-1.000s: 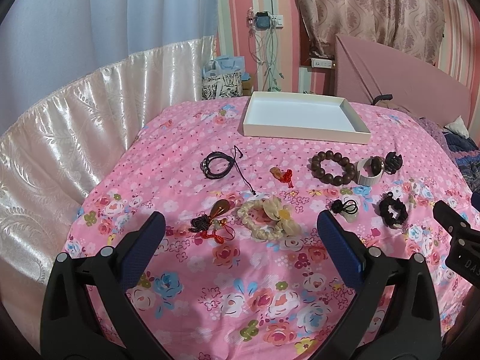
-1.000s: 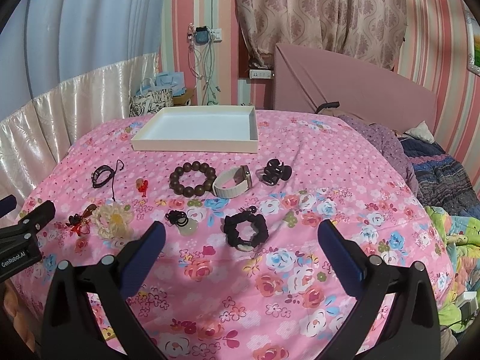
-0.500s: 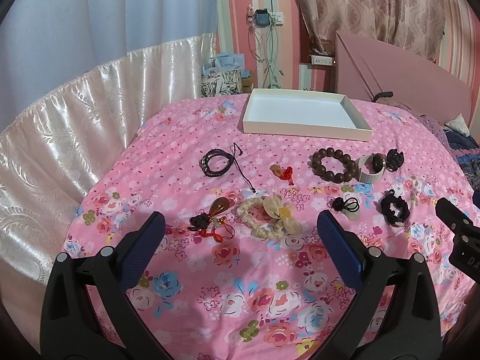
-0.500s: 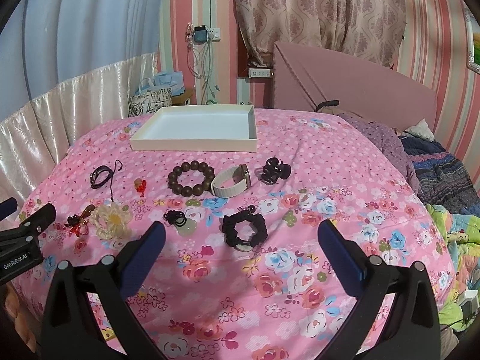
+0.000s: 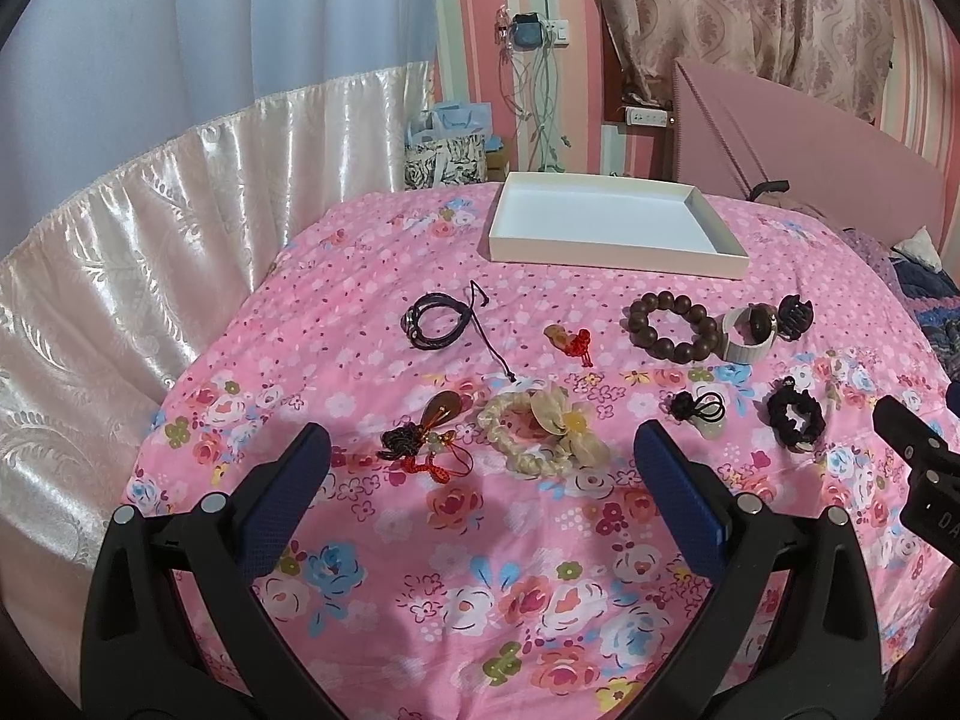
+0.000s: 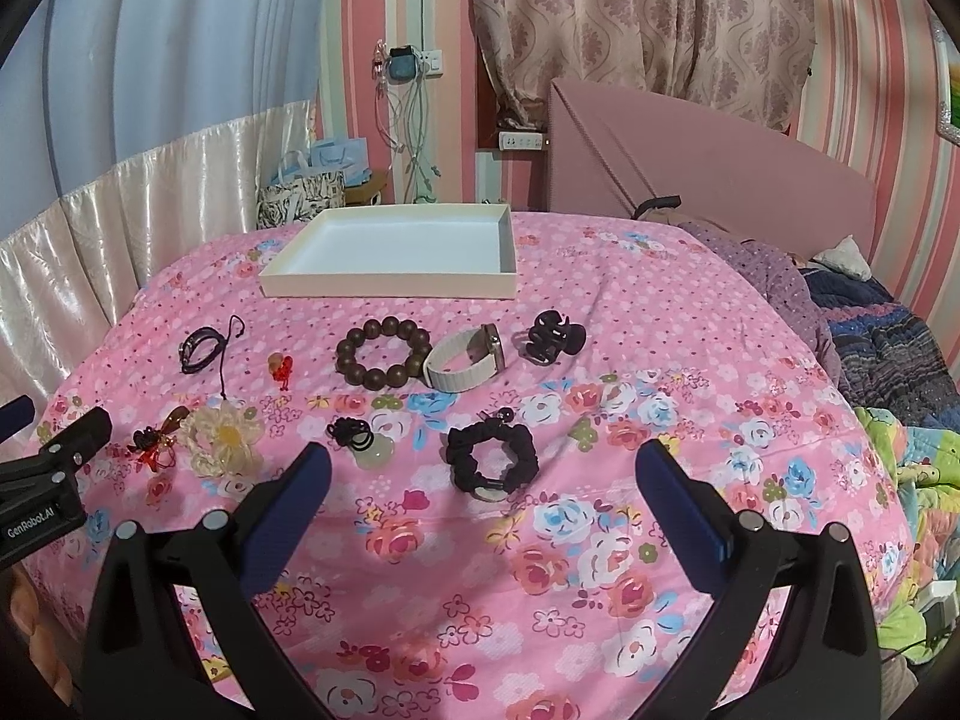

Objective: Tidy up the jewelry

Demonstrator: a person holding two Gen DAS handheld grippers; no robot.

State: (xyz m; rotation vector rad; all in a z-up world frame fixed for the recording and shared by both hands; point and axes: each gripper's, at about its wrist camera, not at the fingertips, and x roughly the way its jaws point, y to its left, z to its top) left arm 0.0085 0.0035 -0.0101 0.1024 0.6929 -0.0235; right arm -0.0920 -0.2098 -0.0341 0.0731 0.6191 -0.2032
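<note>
Jewelry lies spread on a pink floral bedspread. An empty white tray [image 5: 618,255] [image 6: 390,288] sits at the far side. Near my open, empty left gripper [image 5: 480,468] lie a cream scrunchie [image 5: 543,429] and an amber pendant with red knots [image 5: 429,432]. Further off are a black cord bracelet [image 5: 435,321], a small red charm [image 5: 570,342] and a brown bead bracelet [image 5: 672,327]. My open, empty right gripper [image 6: 483,474] hovers just short of a black scrunchie [image 6: 492,459]. A jade pendant on black cord [image 6: 366,444], a white watch [image 6: 465,357] and a black hair claw [image 6: 552,336] lie nearby.
A shiny cream fabric panel [image 5: 150,252] borders the bed on the left. A pink headboard [image 6: 708,174] stands behind. Crumpled blankets [image 6: 888,354] lie at the right. The left gripper's side shows in the right wrist view [image 6: 48,468].
Both grippers have drifted slightly back and up, so the items sit a little lower in view. Nothing on the bed has moved.
</note>
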